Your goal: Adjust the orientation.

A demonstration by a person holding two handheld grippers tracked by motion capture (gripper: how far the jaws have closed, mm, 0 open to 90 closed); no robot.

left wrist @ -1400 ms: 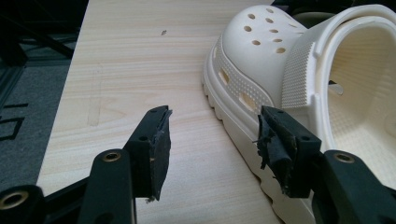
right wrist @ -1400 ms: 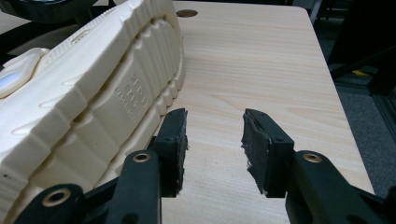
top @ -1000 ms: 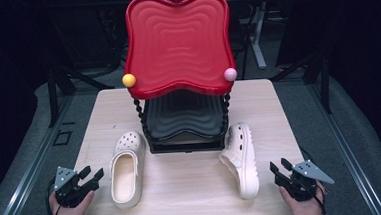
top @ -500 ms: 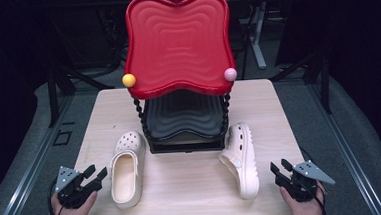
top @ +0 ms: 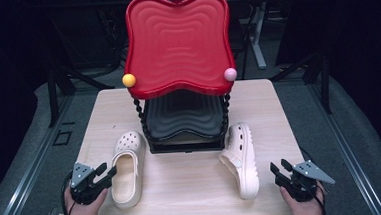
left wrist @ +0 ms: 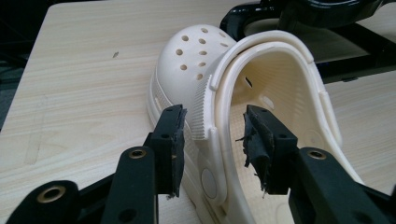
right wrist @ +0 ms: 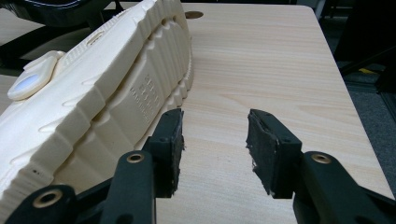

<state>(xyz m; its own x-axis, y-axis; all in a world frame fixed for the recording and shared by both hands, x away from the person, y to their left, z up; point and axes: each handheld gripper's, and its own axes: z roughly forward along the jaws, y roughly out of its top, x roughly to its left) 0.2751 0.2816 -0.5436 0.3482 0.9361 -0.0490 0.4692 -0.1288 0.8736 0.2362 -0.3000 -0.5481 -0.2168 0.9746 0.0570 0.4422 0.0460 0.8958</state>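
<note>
Straddling left clog's (left wrist: 261, 116) rim — left gripper (left wrist: 212, 140) closing.

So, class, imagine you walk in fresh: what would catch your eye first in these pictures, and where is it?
First, the big red wavy tray atop a two-tier stand at the table's far middle, with a black tray beneath it. Next, two cream clogs in front: the left clog upright, the right clog tipped on its side. The left tongs have been closing around the left clog's side wall; the right tongs stand open beside the other's sole.
</note>
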